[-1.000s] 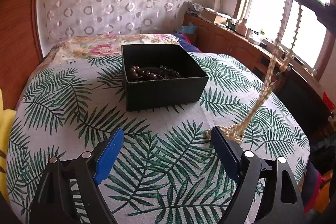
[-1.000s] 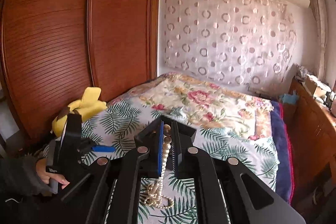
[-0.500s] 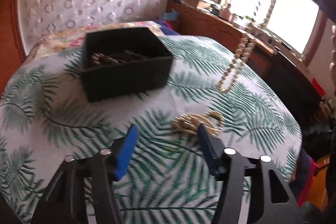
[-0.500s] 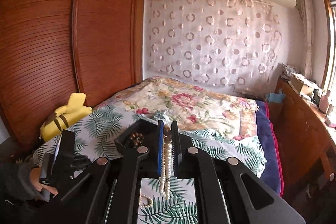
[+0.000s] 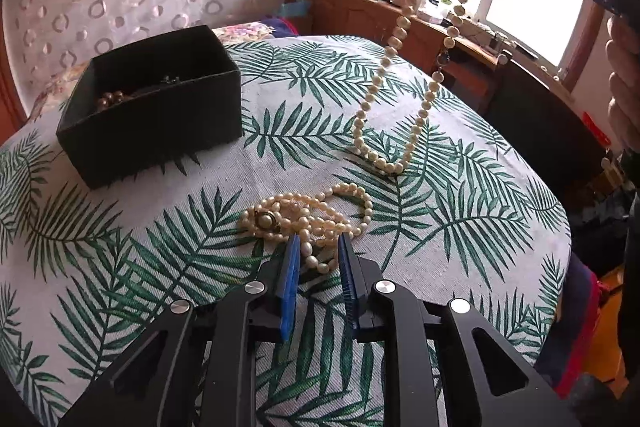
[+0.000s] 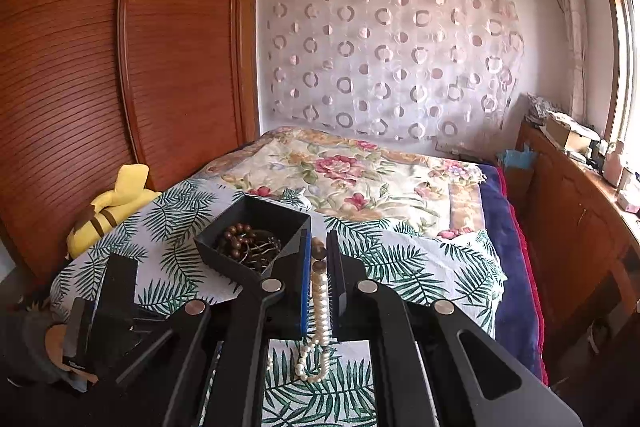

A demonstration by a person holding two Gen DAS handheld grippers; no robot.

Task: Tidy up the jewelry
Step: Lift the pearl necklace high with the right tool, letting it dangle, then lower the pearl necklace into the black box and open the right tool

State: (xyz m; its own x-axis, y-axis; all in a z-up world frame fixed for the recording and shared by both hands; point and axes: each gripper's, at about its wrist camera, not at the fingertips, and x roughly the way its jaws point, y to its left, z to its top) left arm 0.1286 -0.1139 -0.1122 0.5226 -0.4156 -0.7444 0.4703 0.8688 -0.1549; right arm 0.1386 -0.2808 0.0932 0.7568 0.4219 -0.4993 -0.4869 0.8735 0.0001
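A long pearl necklace (image 5: 400, 99) hangs from my right gripper (image 6: 319, 259), which is shut on it high above the bed; its loop also dangles in the right wrist view (image 6: 318, 315). A second, bunched pearl necklace (image 5: 308, 213) lies on the palm-leaf cloth (image 5: 460, 195). My left gripper (image 5: 316, 247) is down on that pile with its blue pads closed in around a few pearls. A black box (image 5: 156, 107) holding dark wooden beads (image 6: 240, 239) stands at the back left; it also shows in the right wrist view (image 6: 256, 227).
A floral bedspread (image 6: 360, 171) lies behind the box. A yellow plush toy (image 6: 112, 203) sits by the wooden wardrobe (image 6: 120, 67). A wooden sideboard (image 5: 400, 23) with clutter runs under the window on the right.
My left gripper moved right and down onto the bunched pearls and its jaws closed in from wide open. My right gripper rose, lifting the long necklace clear of the cloth.
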